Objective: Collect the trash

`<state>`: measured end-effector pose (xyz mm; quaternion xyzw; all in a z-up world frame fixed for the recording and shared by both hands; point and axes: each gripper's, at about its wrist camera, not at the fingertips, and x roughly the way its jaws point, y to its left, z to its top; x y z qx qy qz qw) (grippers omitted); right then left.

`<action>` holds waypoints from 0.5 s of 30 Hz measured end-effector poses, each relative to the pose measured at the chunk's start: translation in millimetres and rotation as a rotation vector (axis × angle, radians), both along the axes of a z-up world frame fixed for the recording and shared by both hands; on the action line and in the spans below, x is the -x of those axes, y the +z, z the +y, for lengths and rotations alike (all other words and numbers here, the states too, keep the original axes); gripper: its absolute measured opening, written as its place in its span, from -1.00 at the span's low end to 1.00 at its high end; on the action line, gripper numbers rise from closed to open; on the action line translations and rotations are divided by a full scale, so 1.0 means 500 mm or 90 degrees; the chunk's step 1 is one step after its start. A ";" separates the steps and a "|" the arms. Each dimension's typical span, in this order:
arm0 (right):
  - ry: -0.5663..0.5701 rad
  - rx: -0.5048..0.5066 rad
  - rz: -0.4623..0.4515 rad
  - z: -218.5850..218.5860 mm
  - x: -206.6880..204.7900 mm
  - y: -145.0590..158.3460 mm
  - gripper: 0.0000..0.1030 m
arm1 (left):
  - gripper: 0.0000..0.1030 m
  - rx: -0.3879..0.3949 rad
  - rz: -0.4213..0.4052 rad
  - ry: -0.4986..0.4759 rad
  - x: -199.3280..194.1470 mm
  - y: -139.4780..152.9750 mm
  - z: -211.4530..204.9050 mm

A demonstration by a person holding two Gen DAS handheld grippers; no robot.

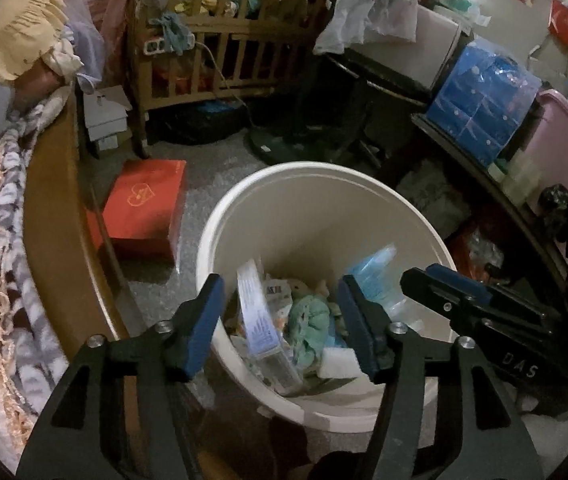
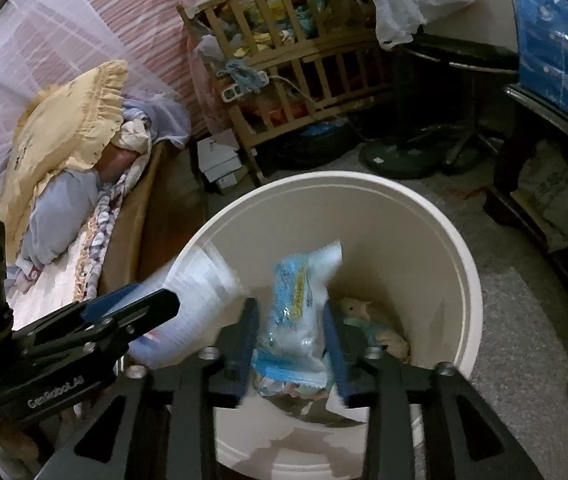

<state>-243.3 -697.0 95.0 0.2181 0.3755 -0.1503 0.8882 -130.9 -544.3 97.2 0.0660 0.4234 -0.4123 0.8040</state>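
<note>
The body of the right gripper (image 1: 456,284), seen at three o'clock in the left wrist view, bears the letters "DAS"; in the right wrist view the body of the left gripper (image 2: 139,308), at eight o'clock, reads "GenRobot_AI". A red box (image 1: 143,208) at nine o'clock on the floor carries a gold heart emblem whose wording is too small to read. The printing on the trash is blurred. Both grippers hang over a cream-white bin (image 1: 324,184) that stands on speckled grey floor (image 2: 524,340). The left gripper's jaws stand well apart with nothing between them; below them in the bin lie a clear flat package with blue print (image 1: 261,328), a crumpled green cloth (image 1: 310,320) and other scraps. The right gripper's jaws are parted, and a blue and white plastic packet (image 2: 300,312) sits between them, blurred, with no pad visibly pressing it. Around the bin, a bed with a yellow frilled pillow (image 2: 71,120) lies at nine to ten o'clock, a wooden crib (image 2: 284,68) stuffed with clothes at twelve, and a blue wrapped pack (image 1: 484,104) on a dark table at two.
</note>
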 end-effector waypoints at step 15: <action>0.023 0.106 -0.075 0.108 0.027 0.091 0.25 | 0.15 -0.048 -0.168 0.070 0.061 0.094 0.121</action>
